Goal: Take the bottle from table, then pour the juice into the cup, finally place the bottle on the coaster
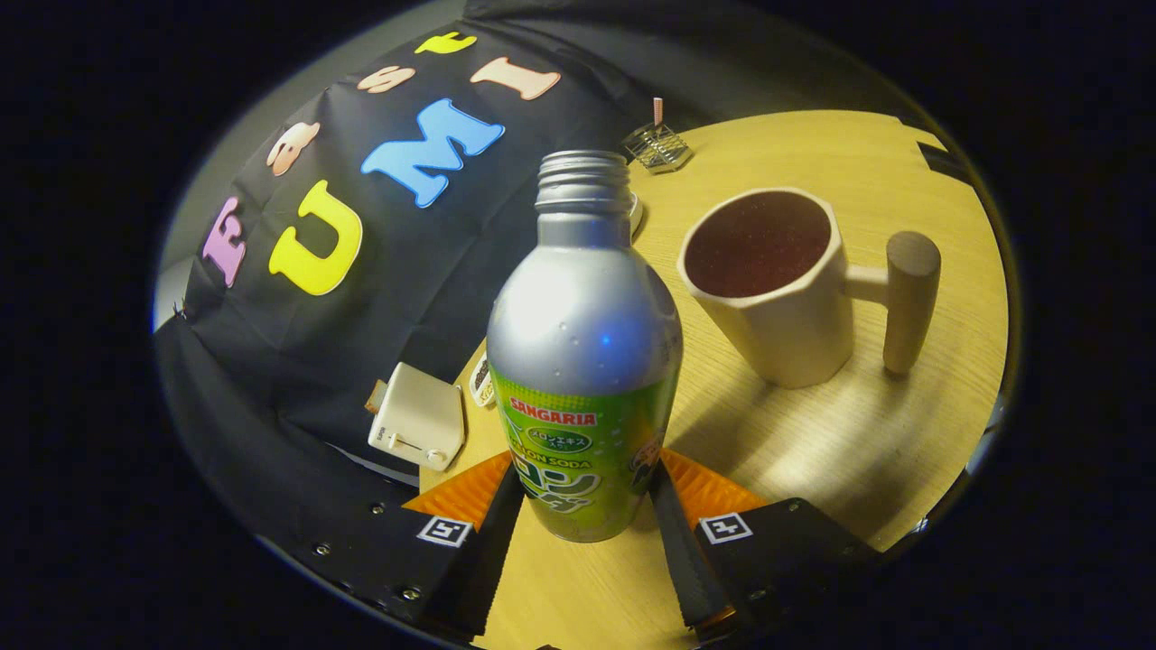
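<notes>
A silver bottle (582, 361) with a green label and an open threaded neck stands between my fingers. My gripper (587, 474) is shut on its lower body, one finger pressing on each side. Whether its base touches the wooden table (813, 442) I cannot tell. Beyond the fingers and to the right of the bottle stands a cream cup (795, 334) with a wooden peg handle (908, 302); dark liquid shows inside it. A pale round edge (638, 217) peeks out behind the bottle's neck, mostly hidden, and I cannot tell what it is.
A small wire rack (657, 147) sits at the table's far side. A white box-like device (417, 426) and a small packet (481, 379) lie left of the bottle near the table's edge, against the black cloth wall (379, 298).
</notes>
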A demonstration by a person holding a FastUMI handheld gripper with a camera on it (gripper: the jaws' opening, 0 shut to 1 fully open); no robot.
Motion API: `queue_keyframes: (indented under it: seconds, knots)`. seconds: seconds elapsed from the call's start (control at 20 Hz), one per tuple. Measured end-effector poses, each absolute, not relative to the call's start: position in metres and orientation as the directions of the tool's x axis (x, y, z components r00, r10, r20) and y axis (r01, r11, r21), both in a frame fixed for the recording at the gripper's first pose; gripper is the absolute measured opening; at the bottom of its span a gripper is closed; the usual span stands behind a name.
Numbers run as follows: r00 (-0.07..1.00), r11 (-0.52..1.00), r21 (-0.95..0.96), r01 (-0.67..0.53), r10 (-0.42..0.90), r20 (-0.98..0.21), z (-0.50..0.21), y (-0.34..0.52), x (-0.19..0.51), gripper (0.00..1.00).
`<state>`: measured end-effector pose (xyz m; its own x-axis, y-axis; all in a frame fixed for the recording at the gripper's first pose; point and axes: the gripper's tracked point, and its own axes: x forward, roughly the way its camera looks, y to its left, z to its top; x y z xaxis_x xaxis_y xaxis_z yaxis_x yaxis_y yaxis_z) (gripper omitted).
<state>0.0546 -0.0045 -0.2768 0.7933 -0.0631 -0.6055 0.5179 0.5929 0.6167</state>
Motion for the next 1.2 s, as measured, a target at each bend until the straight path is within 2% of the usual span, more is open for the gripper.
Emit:
queue_keyframes:
  seconds: [0.6,1.2]
  knots:
    - [0.803,0.751,0.426,0.505,-0.227,-0.551,-0.262,-0.027,0.087,0.76]
    - [0.805,0.861,0.231,0.454,-0.285,-0.520,-0.261,-0.032,0.136,0.77]
